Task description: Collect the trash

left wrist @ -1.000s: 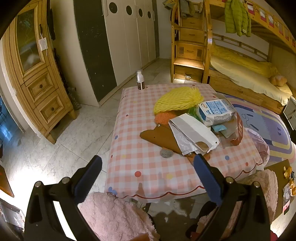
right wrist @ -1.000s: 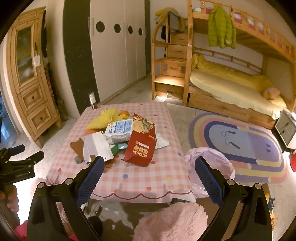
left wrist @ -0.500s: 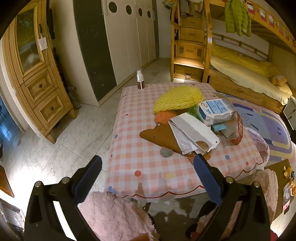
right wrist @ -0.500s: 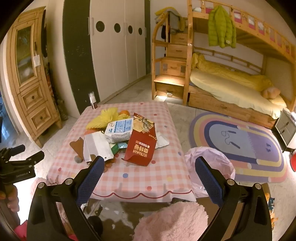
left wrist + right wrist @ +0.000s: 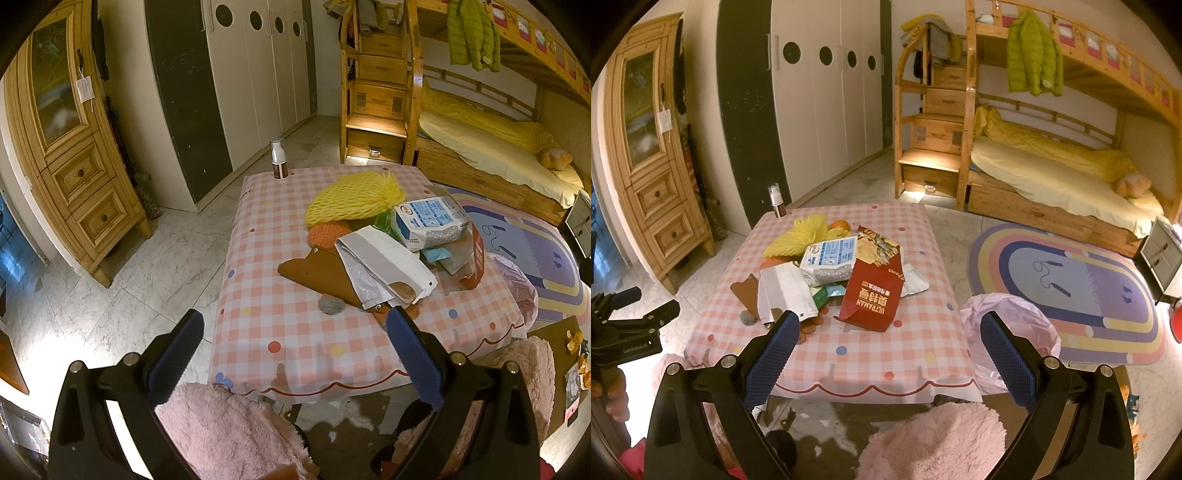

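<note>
Both tongs were spread wide w/ nothing between the blue pads. Left tongs (image 5: pixel 291 354) hung in front of the near edge of the counter (image 5: pixel 295 332), clear of it; right tongs (image 5: pixel 886 354) likewise hung short of the near edge, approx. centred on it. Left tongs also showed at the left edge of the right wrist view, held in a hand (image 5: pixel 605 384).

Trash was heaped in the middle of the counter, which was covered w/ a pink-and-white checked cloth. In the pile: a yellow foam net (image 5: pixel 354 199) at the far side, an orange foam net (image 5: pixel 328 232) just under it, a white-and-blue bag (image 5: pixel 428 221) lying on top, a white paper bag (image 5: pixel 388 269) over a brown cardboard piece (image 5: pixel 317 273), and a grey crumpled wad (image 5: pixel 330 305) on the cloth touching the cardboard's near edge. A red carton (image 5: pixel 875 295) w/ "ULTRAMAN" print stood tilted at the right side of the pile, an orange fruit (image 5: pixel 839 224) sat behind the yellow net, and white paper (image 5: pixel 914 282) lay behind the carton. A small spray bottle (image 5: pixel 279 159) stood upright at the far left corner, well apart from the heap.

A pink plastic bag (image 5: pixel 1008 332) sat open on the floor just beside the counter's right side. Pink fluffy fabric (image 5: pixel 934 439) showed below both tongs.
</note>
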`<control>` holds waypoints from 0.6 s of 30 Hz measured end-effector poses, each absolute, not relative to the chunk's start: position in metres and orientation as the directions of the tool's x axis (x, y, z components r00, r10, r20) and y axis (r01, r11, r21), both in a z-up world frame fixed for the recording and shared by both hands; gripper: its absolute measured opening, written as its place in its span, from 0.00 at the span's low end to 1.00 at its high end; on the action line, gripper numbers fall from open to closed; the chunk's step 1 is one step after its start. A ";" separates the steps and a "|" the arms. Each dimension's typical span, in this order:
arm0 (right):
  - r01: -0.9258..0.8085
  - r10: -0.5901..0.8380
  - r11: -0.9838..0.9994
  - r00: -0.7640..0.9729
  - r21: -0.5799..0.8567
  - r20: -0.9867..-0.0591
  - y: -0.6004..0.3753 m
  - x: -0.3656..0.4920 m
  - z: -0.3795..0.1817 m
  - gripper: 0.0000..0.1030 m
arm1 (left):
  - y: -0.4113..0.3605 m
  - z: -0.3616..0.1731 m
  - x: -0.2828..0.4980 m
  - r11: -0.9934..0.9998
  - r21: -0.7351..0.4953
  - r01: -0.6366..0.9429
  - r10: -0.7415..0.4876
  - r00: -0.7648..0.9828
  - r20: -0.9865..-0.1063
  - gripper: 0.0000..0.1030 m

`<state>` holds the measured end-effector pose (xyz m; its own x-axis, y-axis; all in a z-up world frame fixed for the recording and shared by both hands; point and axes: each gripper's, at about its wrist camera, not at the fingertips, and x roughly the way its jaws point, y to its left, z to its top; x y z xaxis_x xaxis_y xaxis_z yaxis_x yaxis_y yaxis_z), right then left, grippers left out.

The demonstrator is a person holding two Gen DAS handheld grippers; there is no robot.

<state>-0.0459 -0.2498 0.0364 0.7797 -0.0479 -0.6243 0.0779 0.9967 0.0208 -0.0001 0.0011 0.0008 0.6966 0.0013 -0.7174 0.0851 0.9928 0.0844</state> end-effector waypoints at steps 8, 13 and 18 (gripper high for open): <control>0.077 -0.048 0.997 0.780 0.020 -0.624 -0.249 -0.045 0.037 0.94 | 0.000 0.000 0.000 0.993 0.086 0.084 0.003 0.696 -0.718 0.93; 0.079 -0.050 0.997 0.779 0.019 -0.625 -0.248 -0.045 0.038 0.94 | 0.000 0.000 0.000 0.993 0.086 0.084 0.003 0.696 -0.718 0.93; 0.078 -0.049 0.997 0.779 0.019 -0.625 -0.248 -0.045 0.038 0.94 | 0.001 0.001 0.000 0.993 0.084 0.082 0.004 0.695 -0.719 0.93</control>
